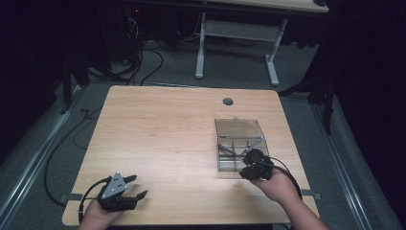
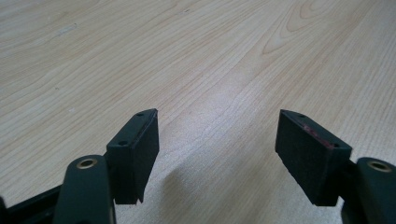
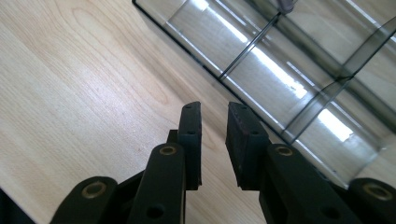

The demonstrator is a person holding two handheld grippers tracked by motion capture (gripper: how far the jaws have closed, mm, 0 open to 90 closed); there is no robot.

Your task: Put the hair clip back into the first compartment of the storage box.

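Where the right claw (image 1: 250, 162) comes down at the near right corner of the clear, shallow plastic organiser box with thin inner dividers (image 1: 239, 129), the box lies ahead of it and slightly toward the desk's far edge. Its long axis runs from the person's side toward the far side of the light wood-grain desk (image 1: 163, 124). Seen along the right claw (image 3: 214, 140), the two black jaws are nearly pressed together, with a narrow gap between them and nothing pinched. They point at bare wood just beside the box's near wall (image 3: 243, 88). The left claw (image 1: 133, 186) rests well apart at the near left of the desk. Its jaws are spread wide over empty wood (image 2: 217, 135). Judged from this layout, the right hand is much the nearer to the box, and any grasp of its wall calls for the jaws to part first.
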